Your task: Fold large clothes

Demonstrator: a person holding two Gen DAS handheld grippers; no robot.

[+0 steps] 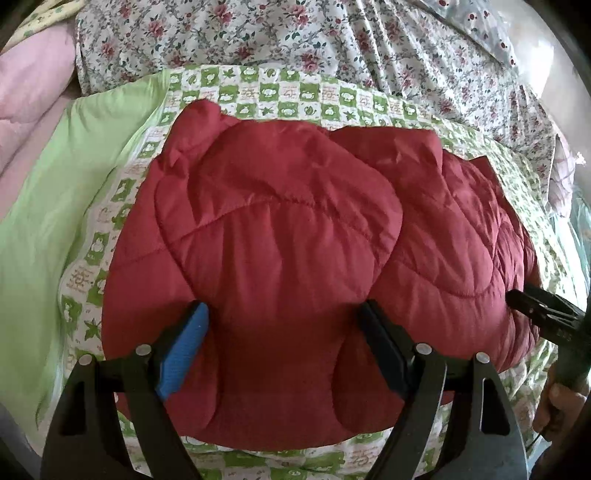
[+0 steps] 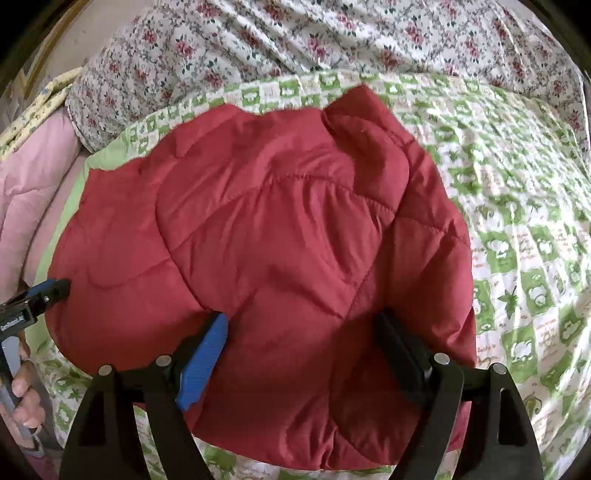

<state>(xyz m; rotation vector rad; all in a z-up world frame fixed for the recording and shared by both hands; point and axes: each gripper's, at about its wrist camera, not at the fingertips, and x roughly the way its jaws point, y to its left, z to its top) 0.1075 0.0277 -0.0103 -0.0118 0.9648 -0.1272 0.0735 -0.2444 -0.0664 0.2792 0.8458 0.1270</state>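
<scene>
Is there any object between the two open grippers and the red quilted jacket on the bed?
Nothing visible. The left gripper and right gripper both stand open directly over the red quilted jacket, with only its fabric between their fingers.

Little was readable. Green-checked bedspread (image 2: 517, 229) carried small printed script in its white squares, too blurred to make out. Left claw (image 2: 55, 288) body bore a white label, not legible either.

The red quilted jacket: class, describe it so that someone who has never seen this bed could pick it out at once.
Find the bed, spread with a green-and-white checked cover below a rose-print sheet. The red quilted jacket lies folded on the checked cover. It is the only plain red, puffy, stitched thing among printed and pastel fabrics.
</scene>
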